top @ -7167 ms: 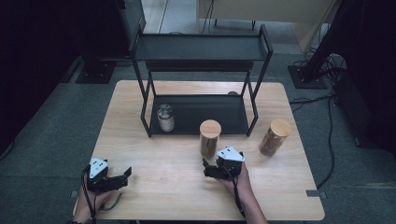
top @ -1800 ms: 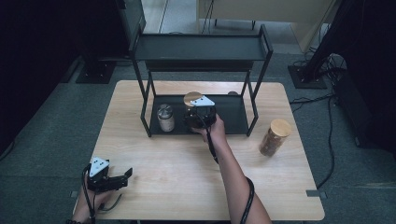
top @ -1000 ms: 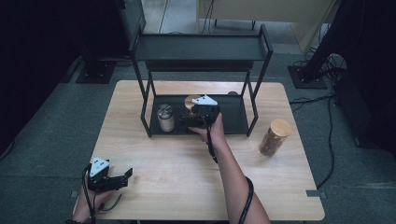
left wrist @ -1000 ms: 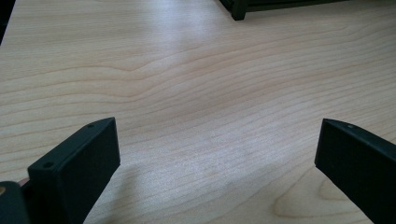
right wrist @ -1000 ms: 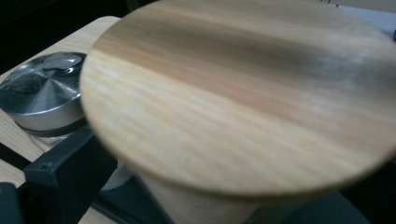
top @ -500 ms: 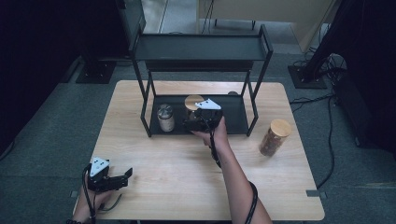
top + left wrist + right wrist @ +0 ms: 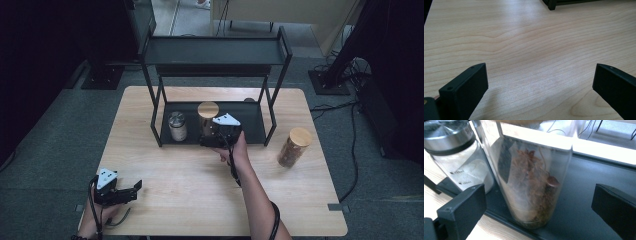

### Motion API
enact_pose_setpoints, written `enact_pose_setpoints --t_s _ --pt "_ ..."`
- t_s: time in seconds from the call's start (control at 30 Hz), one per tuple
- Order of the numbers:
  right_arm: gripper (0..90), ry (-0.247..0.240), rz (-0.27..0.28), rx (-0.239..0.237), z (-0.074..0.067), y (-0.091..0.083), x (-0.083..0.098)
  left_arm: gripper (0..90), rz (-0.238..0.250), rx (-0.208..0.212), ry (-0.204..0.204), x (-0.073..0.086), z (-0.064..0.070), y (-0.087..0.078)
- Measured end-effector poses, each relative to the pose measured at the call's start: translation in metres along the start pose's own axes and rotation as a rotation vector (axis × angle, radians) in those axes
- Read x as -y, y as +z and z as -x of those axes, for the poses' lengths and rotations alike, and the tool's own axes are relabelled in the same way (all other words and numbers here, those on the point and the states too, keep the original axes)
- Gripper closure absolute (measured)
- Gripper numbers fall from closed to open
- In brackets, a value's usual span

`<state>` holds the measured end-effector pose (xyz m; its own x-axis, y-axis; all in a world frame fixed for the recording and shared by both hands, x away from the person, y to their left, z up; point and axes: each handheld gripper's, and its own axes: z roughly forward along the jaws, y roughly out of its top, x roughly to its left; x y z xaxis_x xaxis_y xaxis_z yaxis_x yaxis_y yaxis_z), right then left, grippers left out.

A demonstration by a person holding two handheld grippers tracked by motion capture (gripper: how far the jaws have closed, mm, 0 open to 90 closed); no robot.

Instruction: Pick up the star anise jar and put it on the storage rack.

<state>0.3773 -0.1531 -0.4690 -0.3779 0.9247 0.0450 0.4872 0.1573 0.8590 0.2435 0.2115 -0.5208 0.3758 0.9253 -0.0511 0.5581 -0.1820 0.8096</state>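
A tall clear jar with a wooden lid (image 7: pixel 207 117), filled with brown spices (image 7: pixel 531 190), stands upright on the black rack's lower shelf (image 7: pixel 250 117). My right gripper (image 7: pixel 206 138) is just in front of it at the shelf's front edge. It is open, its jaws spread wide on either side of the jar without touching it (image 7: pixel 540 195). My left gripper (image 7: pixel 134 189) rests open near the table's front left corner, with bare wood between its jaws (image 7: pixel 540 77).
A short glass jar with a metal lid (image 7: pixel 177 126) (image 7: pixel 456 157) stands on the same shelf, left of the tall jar. Another wooden-lidded jar (image 7: pixel 294 147) stands on the table right of the rack (image 7: pixel 215 50). The rack's upper shelf overhangs the lower one.
The right gripper carried the tall jar from the table onto the lower shelf, let it go, and has drawn back slightly. The left gripper has not moved.
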Motion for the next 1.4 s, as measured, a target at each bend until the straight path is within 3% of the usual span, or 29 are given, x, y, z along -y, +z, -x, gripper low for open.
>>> enact_pose_setpoints --t_s 0.7,1.17,1.4 --pt "0.0 0.049 -0.011 -0.001 0.013 -0.003 0.036 0.4 -0.002 -0.004 0.005 0.000 0.000 0.000" --pt "0.0 0.093 -0.006 0.029 0.021 -0.005 0.064 0.4 -0.004 -0.006 0.007 0.000 0.001 0.000" --pt "0.0 0.068 -0.020 0.050 0.020 -0.010 0.067 0.4 -0.005 -0.007 0.008 0.000 0.001 0.000"
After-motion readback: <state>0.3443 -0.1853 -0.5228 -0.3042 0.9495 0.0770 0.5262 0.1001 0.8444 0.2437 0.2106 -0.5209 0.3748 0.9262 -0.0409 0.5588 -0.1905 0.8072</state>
